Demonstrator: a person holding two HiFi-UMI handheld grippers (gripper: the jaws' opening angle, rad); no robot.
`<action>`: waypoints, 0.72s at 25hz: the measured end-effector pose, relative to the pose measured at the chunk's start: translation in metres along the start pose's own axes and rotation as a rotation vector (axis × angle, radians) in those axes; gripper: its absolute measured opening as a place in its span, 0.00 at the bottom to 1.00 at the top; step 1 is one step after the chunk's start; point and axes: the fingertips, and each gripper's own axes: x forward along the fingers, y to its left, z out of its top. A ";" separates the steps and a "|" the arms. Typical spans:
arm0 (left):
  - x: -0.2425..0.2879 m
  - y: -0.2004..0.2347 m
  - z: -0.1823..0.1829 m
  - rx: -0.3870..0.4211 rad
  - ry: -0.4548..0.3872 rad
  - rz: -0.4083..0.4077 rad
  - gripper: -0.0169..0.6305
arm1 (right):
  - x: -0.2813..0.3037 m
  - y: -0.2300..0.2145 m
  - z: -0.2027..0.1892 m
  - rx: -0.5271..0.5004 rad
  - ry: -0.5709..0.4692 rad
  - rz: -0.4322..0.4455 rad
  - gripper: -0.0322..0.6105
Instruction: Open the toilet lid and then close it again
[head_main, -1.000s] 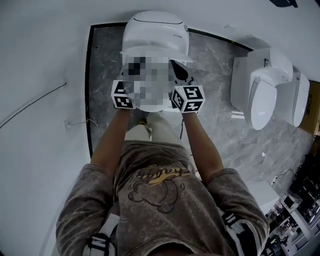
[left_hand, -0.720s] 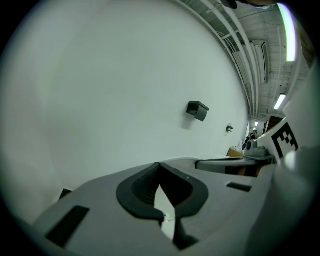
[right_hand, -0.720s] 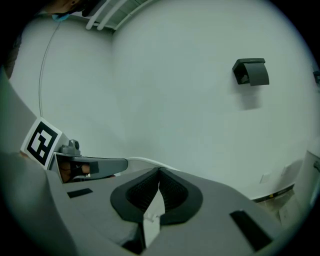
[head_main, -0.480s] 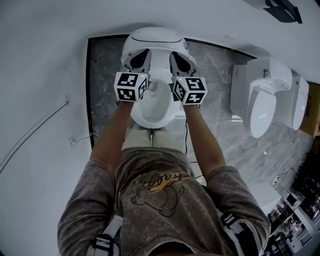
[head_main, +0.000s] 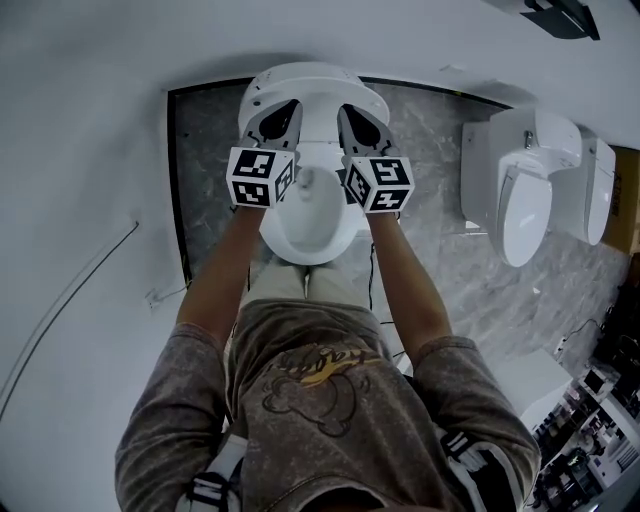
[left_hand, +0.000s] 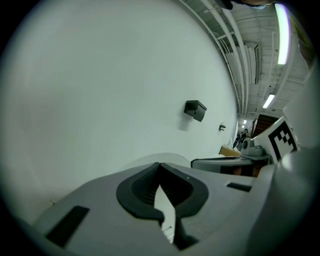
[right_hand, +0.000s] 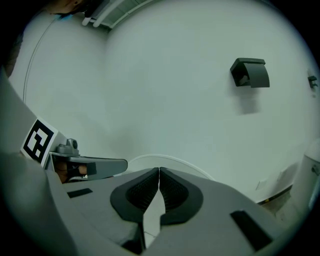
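Observation:
In the head view the white toilet's lid (head_main: 312, 80) stands raised at the back, and the open bowl and seat (head_main: 305, 225) show below it. My left gripper (head_main: 284, 106) and right gripper (head_main: 351, 110) reach side by side over the bowl, their tips at the raised lid. Whether they touch it I cannot tell. In the left gripper view the left gripper (left_hand: 159, 164) is shut with nothing between its pads, and the lid's white curved edge (left_hand: 150, 158) shows just beyond. The right gripper (right_hand: 159, 170) is likewise shut and empty before the lid's edge (right_hand: 170, 160).
Two more white toilets (head_main: 525, 190) stand to the right on the grey marble floor (head_main: 205, 150). A dark box (right_hand: 250, 72) hangs on the white wall ahead. A thin cable (head_main: 70, 290) runs over the white surface at the left. Cluttered equipment (head_main: 590, 420) fills the lower right corner.
The lid has swung from half-raised over the bowl up to the back, baring the bowl. Both grippers went forward with it; they have hardly moved since half a second ago.

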 end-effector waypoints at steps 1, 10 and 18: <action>-0.001 0.000 0.003 0.002 -0.003 0.001 0.04 | -0.002 0.000 0.001 -0.001 0.002 -0.003 0.09; 0.004 0.005 0.038 0.046 -0.021 0.005 0.19 | 0.002 -0.007 0.038 0.001 -0.018 0.004 0.24; 0.032 0.019 0.027 0.120 0.071 -0.047 0.20 | 0.031 -0.025 0.028 -0.022 0.084 0.061 0.26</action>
